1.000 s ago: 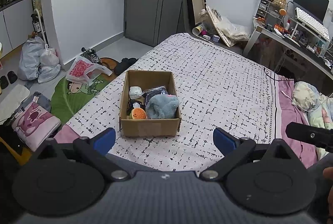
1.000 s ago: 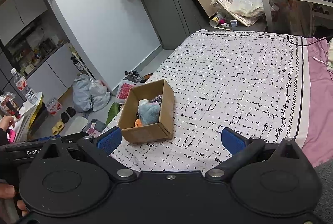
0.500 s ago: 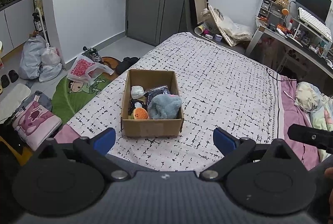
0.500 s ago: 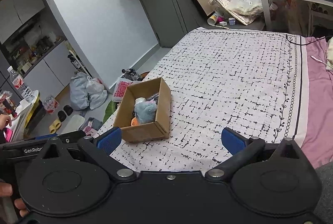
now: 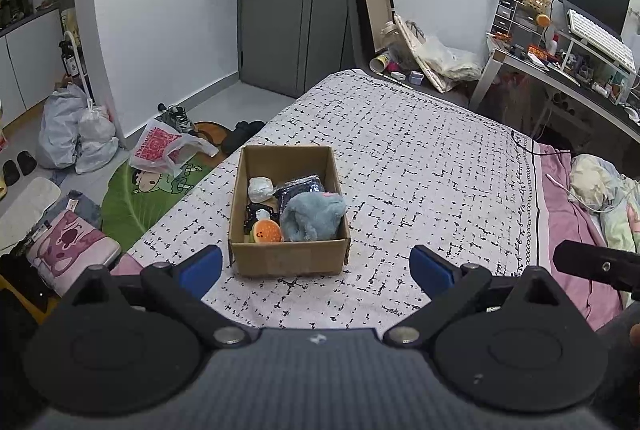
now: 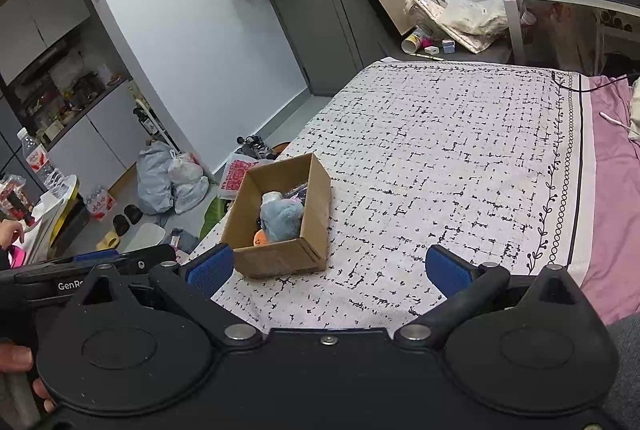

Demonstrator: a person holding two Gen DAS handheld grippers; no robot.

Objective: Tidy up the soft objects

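Note:
An open cardboard box (image 5: 288,258) stands on the bed near its left edge; it also shows in the right wrist view (image 6: 316,190). Inside lie a grey-blue plush toy (image 5: 312,216), an orange burger-like toy (image 5: 266,232), a white bundle (image 5: 260,188) and a dark patterned piece (image 5: 300,188). The plush also shows in the right wrist view (image 6: 282,218). My left gripper (image 5: 316,270) is open and empty, just short of the box. My right gripper (image 6: 328,270) is open and empty, to the right of the box and behind it.
The bed cover (image 5: 420,158) is white with black marks, with pink sheet (image 5: 568,230) and bedding at right. Bags (image 5: 68,126), shoes and a green mat (image 5: 136,198) lie on the floor left of the bed. A cluttered desk (image 5: 560,70) stands at back right.
Both grippers have drawn back and risen slightly; the box looks a little farther and lower in the right wrist view. Both stay open and empty. Nothing in the box moved.

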